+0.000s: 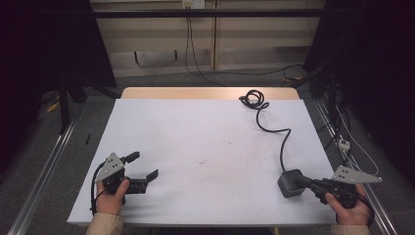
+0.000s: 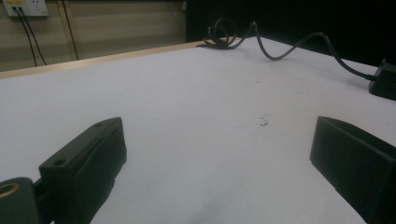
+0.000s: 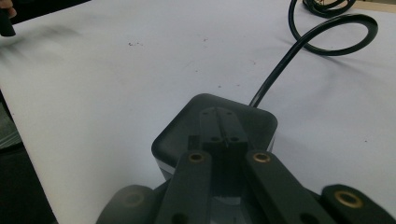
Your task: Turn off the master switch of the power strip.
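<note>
At lower left of the high view, my left gripper [image 1: 145, 171] rests on the white table [image 1: 205, 147], jaws wide apart, holding nothing. Toward lower right, my right gripper [image 1: 302, 181] has its jaws together over the dark adapter block [image 1: 289, 184]; whether they pinch it I cannot tell. Its cable [image 1: 282, 139] runs to upper right. Next I'd probably settle a firm grip first.

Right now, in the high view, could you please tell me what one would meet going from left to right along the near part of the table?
left gripper in the person's left hand → bare white table surface → dark power adapter → right gripper → person's right hand.
</note>
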### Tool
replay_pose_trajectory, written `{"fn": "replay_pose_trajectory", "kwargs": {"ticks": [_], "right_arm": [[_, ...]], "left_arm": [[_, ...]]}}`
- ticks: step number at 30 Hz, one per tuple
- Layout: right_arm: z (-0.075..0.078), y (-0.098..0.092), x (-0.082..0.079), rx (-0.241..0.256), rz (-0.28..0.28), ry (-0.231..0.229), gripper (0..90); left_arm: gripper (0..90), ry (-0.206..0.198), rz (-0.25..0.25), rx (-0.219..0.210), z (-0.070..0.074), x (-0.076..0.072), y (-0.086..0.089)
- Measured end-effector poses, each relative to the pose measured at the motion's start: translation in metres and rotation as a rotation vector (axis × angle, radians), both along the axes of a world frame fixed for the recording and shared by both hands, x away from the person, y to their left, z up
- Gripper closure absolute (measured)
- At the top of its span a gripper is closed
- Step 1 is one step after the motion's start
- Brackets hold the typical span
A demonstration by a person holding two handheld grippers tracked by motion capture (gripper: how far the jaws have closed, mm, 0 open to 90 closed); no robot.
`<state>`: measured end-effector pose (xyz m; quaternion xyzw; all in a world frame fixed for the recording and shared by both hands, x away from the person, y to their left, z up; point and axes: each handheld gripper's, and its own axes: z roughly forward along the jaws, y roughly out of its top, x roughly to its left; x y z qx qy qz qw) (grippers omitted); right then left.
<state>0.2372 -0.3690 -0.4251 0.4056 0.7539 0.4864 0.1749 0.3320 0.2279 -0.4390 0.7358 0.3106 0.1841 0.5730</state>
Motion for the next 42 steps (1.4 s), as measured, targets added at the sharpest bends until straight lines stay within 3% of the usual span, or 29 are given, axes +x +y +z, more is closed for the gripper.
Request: {"fn": "replay_pose_trajectory", "kwargs": {"ticks": [5,17,26,31,42], "right_arm": [[0.0003,0.0021,0.0005,-0.016,0.002,-0.006,90.0],[-0.0020,0.0001,0.0016,0.007,0.009,0.000,90.0],[0.0004,0.0030,0.0011,-0.041,0.015,-0.013,90.0],[-0.0001,0.0025,0.0011,-0.032,0.012,-0.009,90.0],[0.0012,0.0057,0.0011,-0.064,0.007,-0.019,90.0]], "left_arm": [[3.4,0.001,0.001,0.000,-0.0001,0.0000,-0.0002],[3.4,0.000,-0.003,0.005,-0.0005,0.0000,-0.0006],[3.4,0.001,0.000,0.005,-0.0006,-0.0001,-0.0006],[3.4,0.002,0.000,0.004,-0.0008,-0.0004,-0.0013],[3.4,0.001,0.001,0.003,-0.0010,-0.0006,-0.0014]]}}
